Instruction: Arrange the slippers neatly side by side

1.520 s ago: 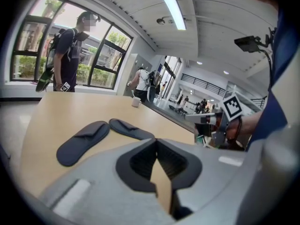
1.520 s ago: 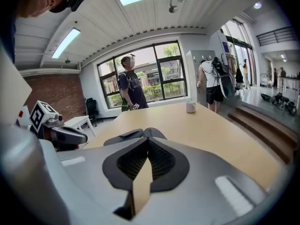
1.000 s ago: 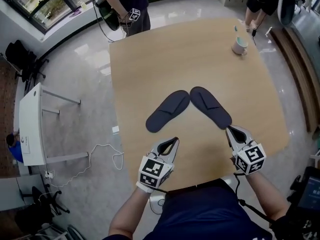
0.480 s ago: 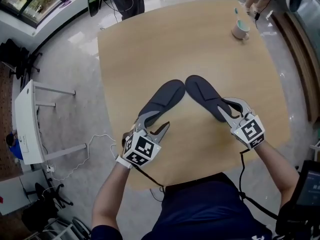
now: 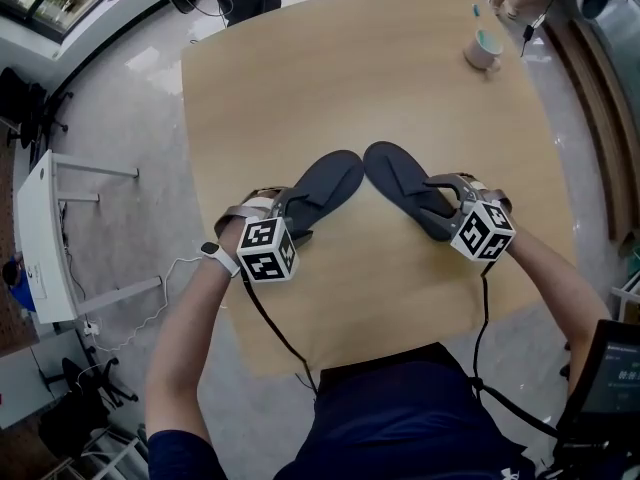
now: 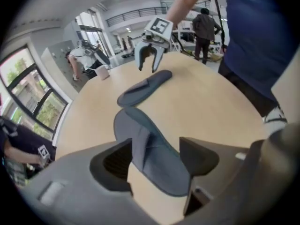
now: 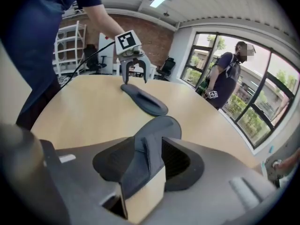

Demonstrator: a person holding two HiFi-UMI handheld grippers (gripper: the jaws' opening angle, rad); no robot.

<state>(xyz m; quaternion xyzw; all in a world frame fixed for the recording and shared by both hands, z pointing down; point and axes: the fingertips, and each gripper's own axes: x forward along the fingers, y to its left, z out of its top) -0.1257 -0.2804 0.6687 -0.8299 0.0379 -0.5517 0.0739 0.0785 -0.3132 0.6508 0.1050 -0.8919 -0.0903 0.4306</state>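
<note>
Both tongs are down over the slippers, one on each. On the left gripper (image 5: 290, 216) the jaws are opening and stand wide. The near end of the left slipper (image 5: 328, 180) lies between them, and the pads (image 6: 110, 165) do not squeeze it. On the right gripper (image 5: 437, 198) the jaws are opening too, set less wide, astride the raised band of the right slipper (image 5: 400, 176). That band fills most of the gap between the pads (image 7: 177, 161), with no clamping to be seen.

Under both tongs spreads a light wooden table with rounded corners (image 5: 400, 78), pale and bare-grained.

The slippers are a matching pair: flat, dark blue-grey, of soft matte fabric, with a long rounded sole and a wide band of the same cloth over the upper. They lie flat on the table in an upside-down V. Their far ends come close together ahead of and between the tongs. Their near ends splay well apart, one under each tong.

Well beyond the right gripper, near the table's far corner, stands a small white mug (image 5: 483, 50) with a teal stick rising from it.

Each tong carries a marker cube (image 5: 266, 250) printed with black-and-white square patterns. These are blocky codes, not letters.
</note>
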